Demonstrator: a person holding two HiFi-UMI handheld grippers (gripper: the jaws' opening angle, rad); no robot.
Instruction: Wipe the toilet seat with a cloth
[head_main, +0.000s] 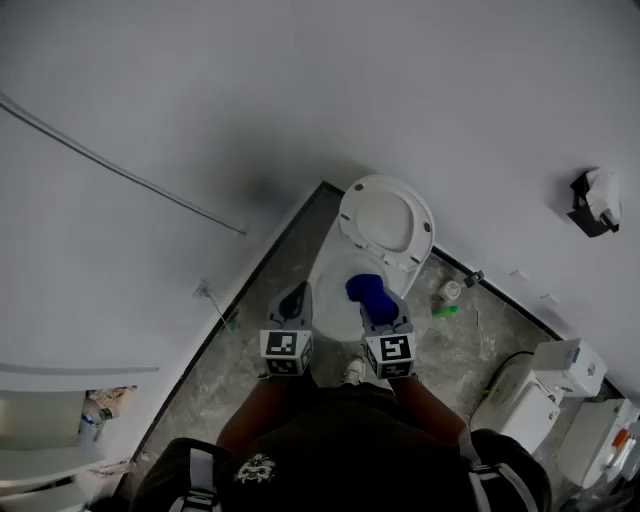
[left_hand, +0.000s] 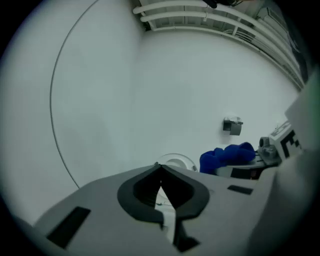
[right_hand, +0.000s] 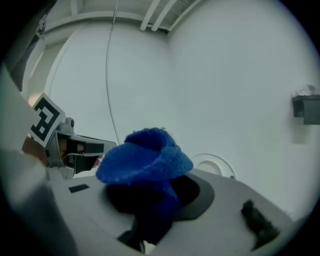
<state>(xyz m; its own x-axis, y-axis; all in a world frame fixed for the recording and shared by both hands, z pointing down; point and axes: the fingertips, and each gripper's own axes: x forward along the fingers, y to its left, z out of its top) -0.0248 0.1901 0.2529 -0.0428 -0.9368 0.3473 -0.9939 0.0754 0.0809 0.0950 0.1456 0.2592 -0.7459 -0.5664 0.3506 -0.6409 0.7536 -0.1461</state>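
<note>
A white toilet stands in the corner with its seat and lid raised against the wall. My right gripper hovers over the bowl's front, shut on a bunched blue cloth that hides its jaw tips in the right gripper view, where the blue cloth fills the middle. My left gripper is held beside the bowl's left rim, shut and empty; its fingertips meet in the left gripper view. The cloth shows to its right there.
A green-capped bottle sits on the marble floor right of the toilet. White containers stand at the lower right. A paper holder hangs on the right wall. A thin pipe runs along the left wall. My shoe is before the bowl.
</note>
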